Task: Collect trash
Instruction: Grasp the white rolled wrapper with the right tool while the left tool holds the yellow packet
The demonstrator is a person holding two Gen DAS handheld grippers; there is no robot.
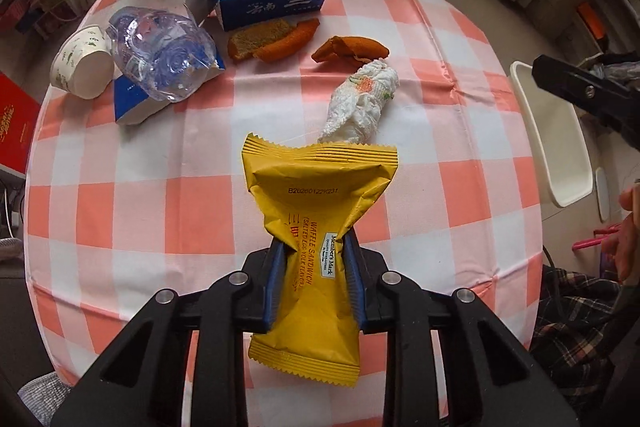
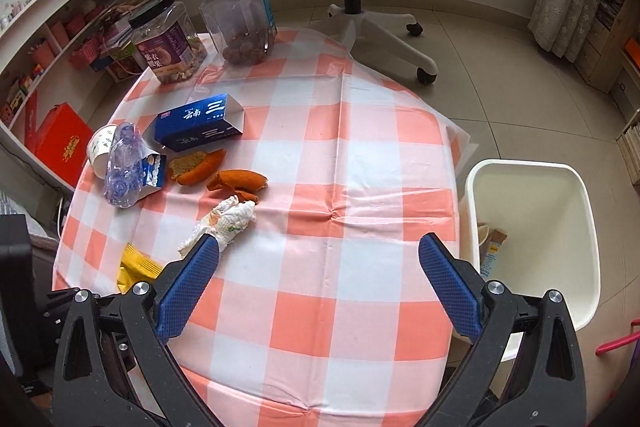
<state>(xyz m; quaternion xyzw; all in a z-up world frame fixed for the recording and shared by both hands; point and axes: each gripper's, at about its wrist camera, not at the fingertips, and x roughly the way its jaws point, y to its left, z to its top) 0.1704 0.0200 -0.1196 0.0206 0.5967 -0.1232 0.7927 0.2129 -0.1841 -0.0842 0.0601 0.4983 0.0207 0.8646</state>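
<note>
left gripper (image 1: pixel 314 247): jaws closed on yellow wrapper (image 1: pixel 316 211), just before crumpled tissue (image 1: pixel 362 103) | right gripper (image 2: pixel 320 251): jaws open, empty | risk: thin wrapper may slip before the white bin (image 2: pixel 532 227)

The left wrist view is taken from just above the table (image 1: pixel 132 211), steeply downward along the left gripper (image 1: pixel 316 259), with the yellow wrapper (image 1: pixel 316 195) filling its near field. The right wrist view is set higher and further back, angled down over the right gripper (image 2: pixel 320 259), so that the floor and the white bin (image 2: pixel 532 187) are taken in. The checked tablecloth, the crumpled tissue (image 2: pixel 224 223) and the blue box (image 2: pixel 200 123) are shared by both views.
</note>
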